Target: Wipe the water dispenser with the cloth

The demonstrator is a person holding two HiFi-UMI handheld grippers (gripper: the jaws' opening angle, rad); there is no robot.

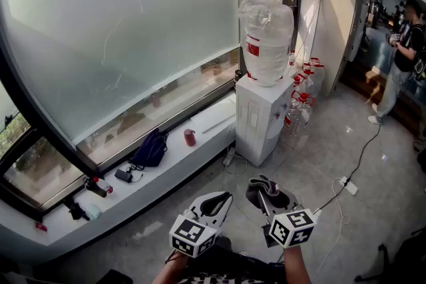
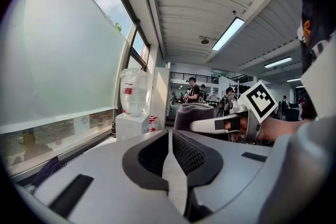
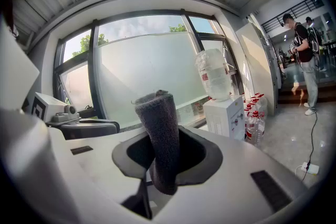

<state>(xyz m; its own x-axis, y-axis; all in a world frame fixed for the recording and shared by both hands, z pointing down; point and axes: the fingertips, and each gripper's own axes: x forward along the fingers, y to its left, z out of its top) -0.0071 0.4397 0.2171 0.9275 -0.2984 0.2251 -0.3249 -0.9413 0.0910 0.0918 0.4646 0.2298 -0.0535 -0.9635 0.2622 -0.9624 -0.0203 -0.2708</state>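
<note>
The white water dispenser stands against the window wall, with a plastic-wrapped bottle on top. It lies well ahead of both grippers, and also shows in the right gripper view as the dispenser. My right gripper is shut on a rolled grey cloth, which sticks up between its jaws. My left gripper hangs just left of it, shut, with nothing held. In the left gripper view the left gripper has the cloth to its right.
A window ledge carries a dark bag, a red cup and small items. Spare water bottles stand right of the dispenser. A power strip and cable lie on the floor. A person stands far right.
</note>
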